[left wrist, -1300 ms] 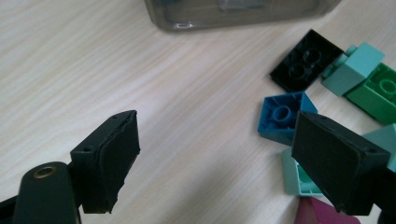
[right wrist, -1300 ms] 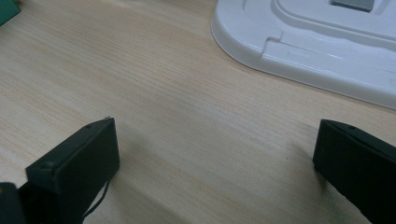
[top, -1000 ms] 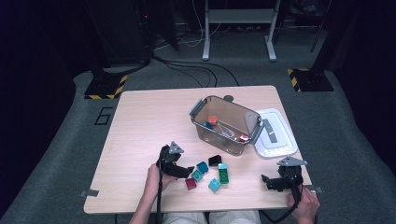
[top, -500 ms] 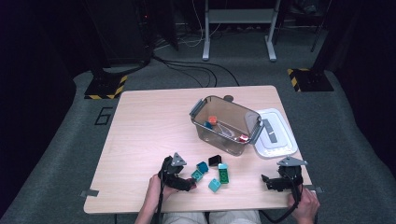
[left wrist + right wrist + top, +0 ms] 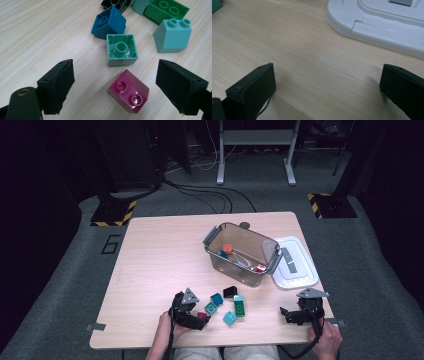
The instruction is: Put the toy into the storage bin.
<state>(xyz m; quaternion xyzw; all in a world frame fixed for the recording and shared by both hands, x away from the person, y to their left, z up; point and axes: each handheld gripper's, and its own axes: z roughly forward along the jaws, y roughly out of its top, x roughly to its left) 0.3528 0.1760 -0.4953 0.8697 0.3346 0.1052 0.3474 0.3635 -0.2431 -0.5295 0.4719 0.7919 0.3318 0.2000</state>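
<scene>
Movement belongs to the left tongs (image 5: pixel 199 321): a second ago they stood a little farther from the desk's near edge beside the loose bricks, and now they have slid toward that edge and sunk slightly, so their wide-open jaws straddle the magenta brick (image 5: pixel 128 91) without touching it. That looks like the line-up for a pick, probably to carry the brick to the clear bin (image 5: pixel 242 254) near the far right corner of the desk (image 5: pixel 155 250). The right tongs (image 5: pixel 290 316) have kept still by the near right corner, jaws open on bare wood.

From above, the magenta brick (image 5: pixel 202 315) is half hidden by the tool. The left gripper view shows it lying tilted, studs up, just short of an upturned mint brick (image 5: pixel 122 50). The right gripper view shows the white lid (image 5: pixel 382 22) close ahead.
</scene>
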